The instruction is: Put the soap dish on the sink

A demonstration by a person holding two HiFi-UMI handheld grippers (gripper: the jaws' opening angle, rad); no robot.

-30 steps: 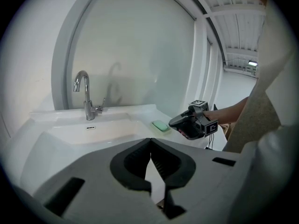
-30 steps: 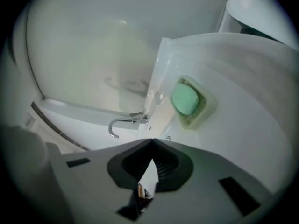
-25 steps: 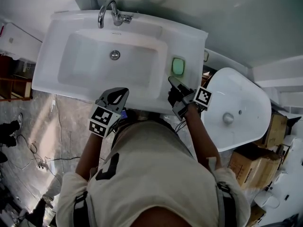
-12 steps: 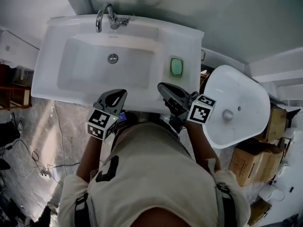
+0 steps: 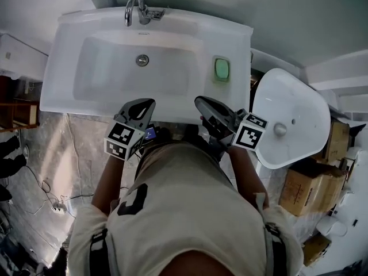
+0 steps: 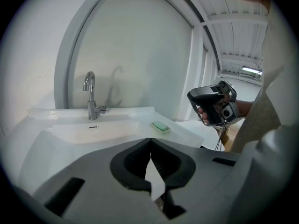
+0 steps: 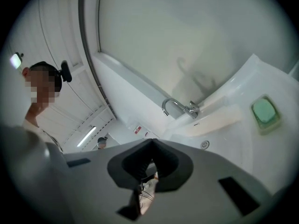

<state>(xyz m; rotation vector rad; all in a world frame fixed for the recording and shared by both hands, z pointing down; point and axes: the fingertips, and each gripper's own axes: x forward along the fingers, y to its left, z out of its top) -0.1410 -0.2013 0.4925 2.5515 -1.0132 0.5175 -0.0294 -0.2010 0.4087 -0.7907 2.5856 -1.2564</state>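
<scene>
**Both grippers at the near rim of the sink.** The left gripper (image 5: 148, 103) and the right gripper (image 5: 199, 101) are held side by side over the near rim of a white sink (image 5: 63, 68), apart from each other. Each gripper is clenched: its two jaws meet at the tips, and nothing lies between them. The right gripper is rolled to one side, so the sink stands slanted in the right gripper view.

The soap dish (image 5: 221, 69) is pale and holds a green bar of soap (image 7: 264, 110). It sits on the flat ledge of the sink, ahead of the right gripper and slightly to its right, well clear of its tips. From the left gripper it lies ahead and to the right, past the corner of the bowl.

The chrome faucet (image 5: 137, 10) stands at the far rim, ahead of the left gripper. The drain (image 5: 142, 60) lies between that faucet and the left gripper. A second white basin (image 5: 293, 114) lies just to the right of the right gripper, with cardboard boxes (image 5: 302, 191) beside it.
</scene>
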